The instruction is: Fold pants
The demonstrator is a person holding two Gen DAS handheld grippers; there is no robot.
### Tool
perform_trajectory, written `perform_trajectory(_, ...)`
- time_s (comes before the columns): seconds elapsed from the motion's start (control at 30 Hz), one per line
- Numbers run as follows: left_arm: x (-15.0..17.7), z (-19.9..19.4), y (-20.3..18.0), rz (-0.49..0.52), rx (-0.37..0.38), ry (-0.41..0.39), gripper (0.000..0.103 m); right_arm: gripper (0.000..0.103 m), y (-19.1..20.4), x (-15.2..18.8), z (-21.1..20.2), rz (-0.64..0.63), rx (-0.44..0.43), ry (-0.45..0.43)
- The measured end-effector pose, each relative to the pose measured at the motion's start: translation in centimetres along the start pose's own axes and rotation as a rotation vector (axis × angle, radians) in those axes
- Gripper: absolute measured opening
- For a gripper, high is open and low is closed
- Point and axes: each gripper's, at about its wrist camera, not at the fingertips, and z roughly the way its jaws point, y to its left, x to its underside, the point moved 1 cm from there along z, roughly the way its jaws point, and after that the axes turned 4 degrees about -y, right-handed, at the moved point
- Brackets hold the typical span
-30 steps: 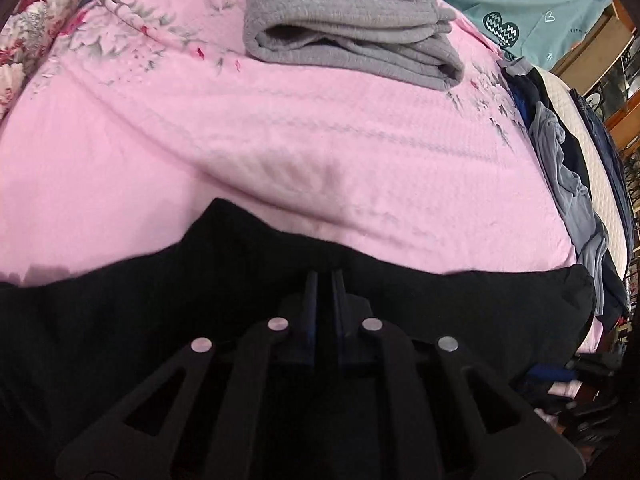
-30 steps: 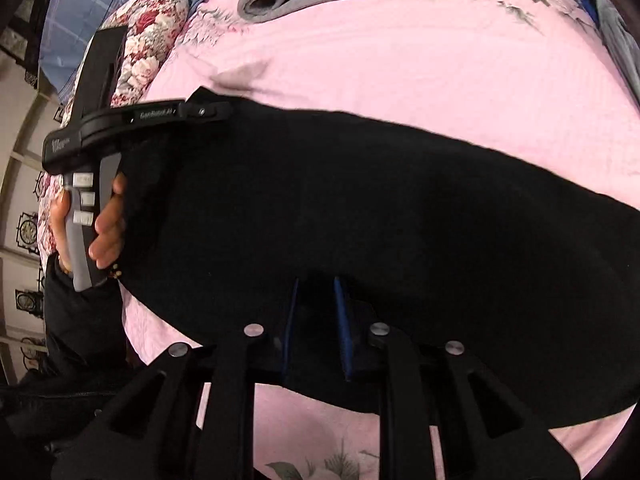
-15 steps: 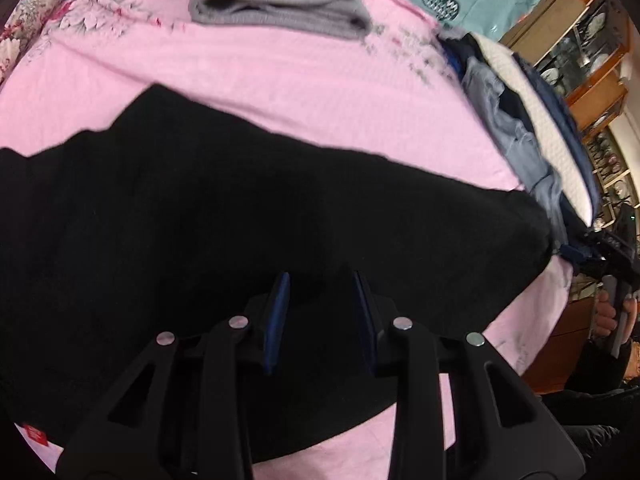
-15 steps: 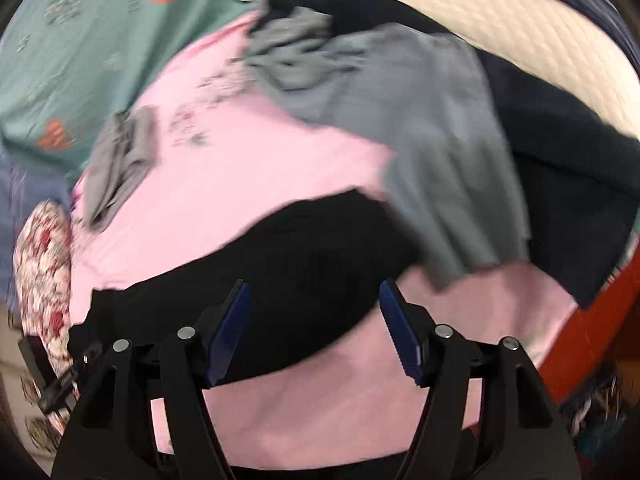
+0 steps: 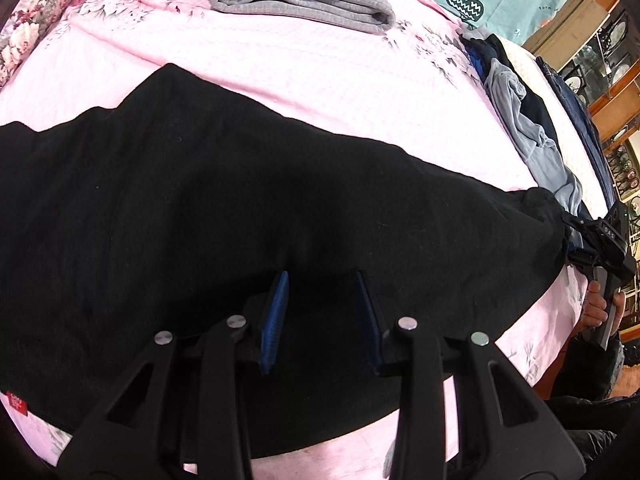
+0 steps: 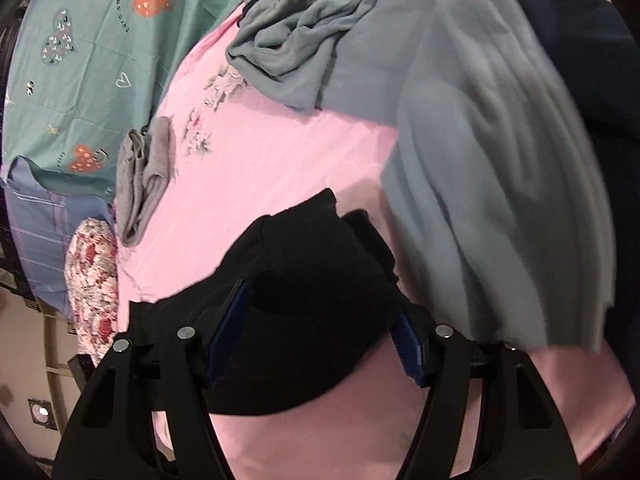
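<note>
If the left gripper (image 5: 320,316) – jaws opening, empty – and the wide-open right gripper (image 6: 316,336) grab unevenly, the black pants (image 5: 240,208) could bunch.

A pink flowered bedspread (image 5: 320,68) covers the bed ahead of the fingers, with a teal heart-print sheet (image 6: 92,52) beyond it. Wooden glass-front cabinets (image 5: 608,76) (holding framed plates) stand far right of them.
</note>
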Motion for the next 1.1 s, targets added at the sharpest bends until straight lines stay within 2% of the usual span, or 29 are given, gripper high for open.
perform_trajectory(0.07, 0.1, 0.0, -0.3, 0.009, -0.015, -0.007, 0.036, 0.056, 0.4, -0.1, 0.6, -0.028, 0.020, -0.013)
perform_trajectory(0.1, 0.1, 0.0, -0.4, 0.012, -0.024, -0.008, 0.036, 0.039, 0.7, -0.1, 0.9, -0.048, 0.028, -0.014)
perform_trajectory(0.13, 0.1, 0.0, -0.5, 0.011, -0.033, -0.006, 0.036, 0.031, 0.8, 0.0, 1.3, -0.053, 0.014, -0.001)
perform_trajectory(0.23, -0.4, -0.3, -1.5, 0.018, -0.012, 0.015, 0.036, 0.025, 1.3, 0.1, 0.7, -0.052, 0.022, -0.030)
perform_trajectory(0.33, -1.1, -1.0, -4.6, 0.107, 0.031, 0.003, 0.036, 0.024, 2.9, 0.3, -1.4, -0.084, 0.017, -0.087)
perform_trajectory(0.4, -1.6, -0.8, -7.7, 0.168, 0.093, 0.013, 0.041, 0.024, 3.8, 0.6, -2.3, -0.107, 0.027, -0.110)
perform_trajectory(0.47, -2.2, 0.2, -10.8, 0.200, 0.164, 0.038, 0.042, 0.024, 5.0, 1.0, -3.1, -0.133, 0.048, -0.122)
perform_trajectory(0.53, -2.7, 1.6, -13.8, 0.242, 0.198, 0.041, 0.042, 0.024, 6.0, 1.2, -3.7, -0.155, 0.062, -0.127)
perform_trajectory(0.67, -2.9, 4.7, -17.8, 0.286, 0.234, 0.060, 0.036, 0.024, 7.6, 1.5, -4.7, -0.191, 0.066, -0.144)
perform_trajectory(0.73, -2.7, 6.4, -18.9, 0.299, 0.213, 0.083, 0.024, 0.024, 7.9, 1.7, -4.9, -0.189, 0.059, -0.149)
perform_trajectory(0.8, -2.3, 8.1, -19.5, 0.309, 0.185, 0.110, 0.024, 0.024, 8.1, 1.9, -5.2, -0.188, 0.052, -0.155)
perform_trajectory(0.87, -1.9, 8.3, -19.5, 0.321, 0.171, 0.104, 0.024, 0.024, 8.4, 2.1, -5.0, -0.192, 0.047, -0.151)
perform_trajectory(0.93, -2.2, 7.5, -19.2, 0.306, 0.200, 0.108, 0.024, 0.024, 8.7, 2.2, -4.6, -0.195, 0.057, -0.145)
perform_trajectory(1.0, -2.6, 5.4, -17.6, 0.266, 0.245, 0.069, 0.025, 0.024, 9.0, 2.0, -4.3, -0.201, 0.087, -0.152)
perform_trajectory(1.1, -3.6, 1.6, -13.1, 0.187, 0.199, -0.040, 0.027, 0.024, 9.3, 1.8, -4.4, -0.200, 0.091, -0.154)
